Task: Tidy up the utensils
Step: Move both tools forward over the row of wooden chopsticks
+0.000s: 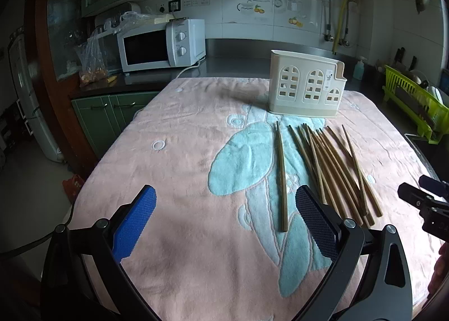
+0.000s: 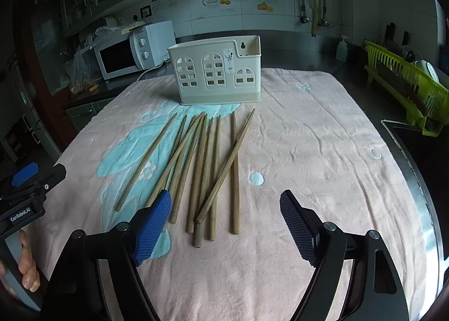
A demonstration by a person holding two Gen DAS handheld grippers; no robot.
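The right gripper (image 2: 226, 224) hovers with its fingers spread wide and nothing between the blue pads (image 2: 153, 230); the near ends of the wooden chopsticks (image 2: 202, 172) lie in the gap ahead of the fingertips, nearer the left finger, fanned on the pink towel (image 2: 322, 152). Well beyond them, straight ahead, the cream utensil holder (image 2: 216, 74) stands upright; the left gripper (image 2: 28, 180) shows past the left finger, and a green dish rack (image 2: 407, 91) sits far off past the right finger.
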